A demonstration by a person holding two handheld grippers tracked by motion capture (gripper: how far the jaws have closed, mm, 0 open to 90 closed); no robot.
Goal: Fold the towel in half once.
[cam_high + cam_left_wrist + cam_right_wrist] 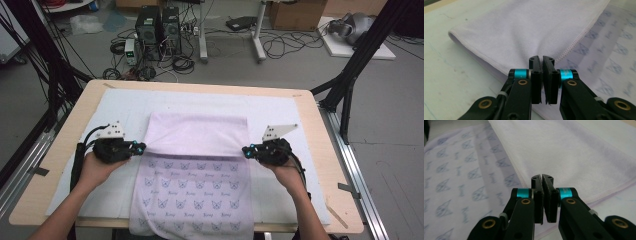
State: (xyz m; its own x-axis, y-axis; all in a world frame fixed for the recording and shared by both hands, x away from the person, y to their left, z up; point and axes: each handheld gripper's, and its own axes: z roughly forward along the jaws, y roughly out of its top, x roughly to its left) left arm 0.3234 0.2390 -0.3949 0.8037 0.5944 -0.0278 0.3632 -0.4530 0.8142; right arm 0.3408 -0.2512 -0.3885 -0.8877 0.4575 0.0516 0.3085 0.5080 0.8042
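Note:
A pale lilac towel (pixel 192 195) with a small printed pattern lies on the white mat (pixel 120 105), its near end hanging over the table's front edge. Its far part is folded toward me, plain side up (pixel 197 132). My left gripper (pixel 142 148) is at the flap's near left corner and my right gripper (pixel 246 150) at its near right corner. In the left gripper view the jaws (pixel 541 58) are shut on the towel's stitched hem (pixel 524 27), and the cloth puckers toward them. In the right gripper view the jaws (pixel 542 177) pinch the hem of the flap (pixel 574 152) the same way.
The wooden table (pixel 327 150) has bare mat on both sides of the towel. Beyond the far edge, computer towers (pixel 157 30) and cables sit on the floor. Black frame legs (pixel 350 75) stand at the right, and a cardboard box (pixel 297 12) is behind.

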